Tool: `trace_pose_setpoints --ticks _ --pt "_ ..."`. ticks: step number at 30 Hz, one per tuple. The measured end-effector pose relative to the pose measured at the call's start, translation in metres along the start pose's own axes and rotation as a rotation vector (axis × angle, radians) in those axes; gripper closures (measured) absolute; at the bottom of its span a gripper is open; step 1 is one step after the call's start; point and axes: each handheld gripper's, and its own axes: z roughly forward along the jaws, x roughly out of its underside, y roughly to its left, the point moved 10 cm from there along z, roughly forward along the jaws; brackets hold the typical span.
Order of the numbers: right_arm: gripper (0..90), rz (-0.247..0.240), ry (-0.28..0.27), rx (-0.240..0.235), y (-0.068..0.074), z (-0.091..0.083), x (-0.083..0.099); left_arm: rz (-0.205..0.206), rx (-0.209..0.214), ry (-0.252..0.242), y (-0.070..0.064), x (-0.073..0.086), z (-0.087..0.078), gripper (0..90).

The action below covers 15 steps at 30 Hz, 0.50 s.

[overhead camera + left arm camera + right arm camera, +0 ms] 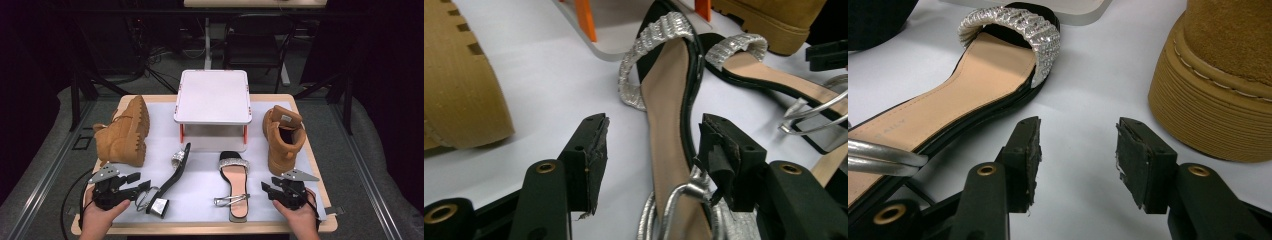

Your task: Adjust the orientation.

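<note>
both tools sit at the desk's near edge. left tool (142,186) is spread, its jaws straddling the heel end of the tipped sandal (172,175), which lies on its side; its long axis runs toward 1 o'clock from that tool. right tool (266,187) is spread, empty, with the flat sandal (235,182) at its 9 o'clock. each sandal has a tan insole, black sole, silver strap.

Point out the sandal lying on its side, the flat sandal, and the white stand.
Sandal lying on its side (176,172), high view, black sole edge.
Flat sandal (236,187), high view, tan insole.
White stand (214,97), high view, top surface.
</note>
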Motion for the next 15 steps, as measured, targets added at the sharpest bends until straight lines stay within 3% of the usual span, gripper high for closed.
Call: trace_pose_setpoints --ticks 7,12,15 --pt "51.9 -0.001 0.005 -0.004 0.001 0.001 0.000 0.029 0.018 0.015 -0.012 -0.002 0.004 46.7" --pt "51.4 0.000 0.005 -0.001 0.000 0.001 0.000 0.023 0.045 0.027 -0.020 -0.001 0.011 47.8" --pt "51.1 0.007 0.008 -0.007 0.001 0.002 0.001 0.042 0.040 0.046 -0.022 0.001 0.015 50.7"
